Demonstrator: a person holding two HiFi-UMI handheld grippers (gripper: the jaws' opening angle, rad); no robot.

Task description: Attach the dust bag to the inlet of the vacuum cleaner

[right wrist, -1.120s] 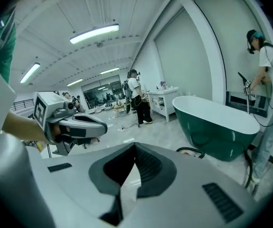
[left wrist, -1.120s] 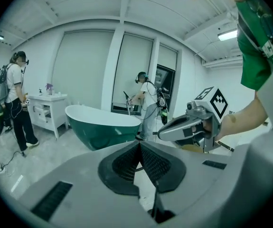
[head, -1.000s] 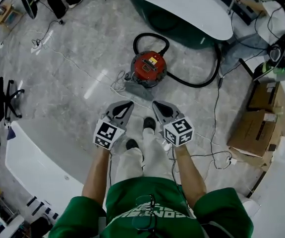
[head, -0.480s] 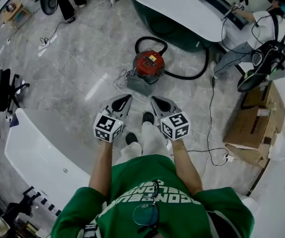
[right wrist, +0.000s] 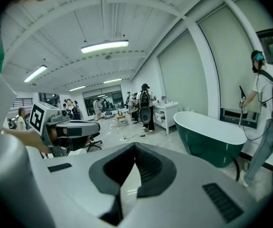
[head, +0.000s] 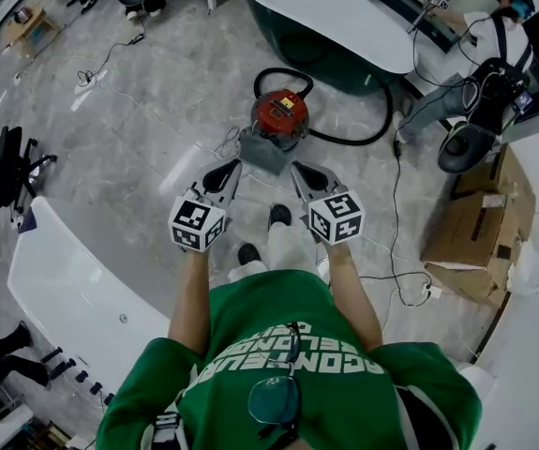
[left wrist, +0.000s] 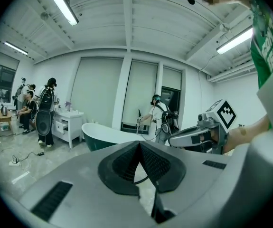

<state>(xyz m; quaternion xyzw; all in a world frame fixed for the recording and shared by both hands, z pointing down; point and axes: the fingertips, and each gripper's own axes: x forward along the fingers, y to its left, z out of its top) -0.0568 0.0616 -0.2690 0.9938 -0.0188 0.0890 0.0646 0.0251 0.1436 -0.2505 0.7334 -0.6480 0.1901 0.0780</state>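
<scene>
Left tool (head: 232,167) and right tool (head: 299,169): jaws together, empty.
Red vacuum cleaner (head: 281,115) stands on floor (head: 157,129) beyond them.

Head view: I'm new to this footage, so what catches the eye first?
The red vacuum cleaner on the grey floor, its black hose looping behind it. Nearer the camera, the left gripper and right gripper are held side by side, both shut and empty.
</scene>
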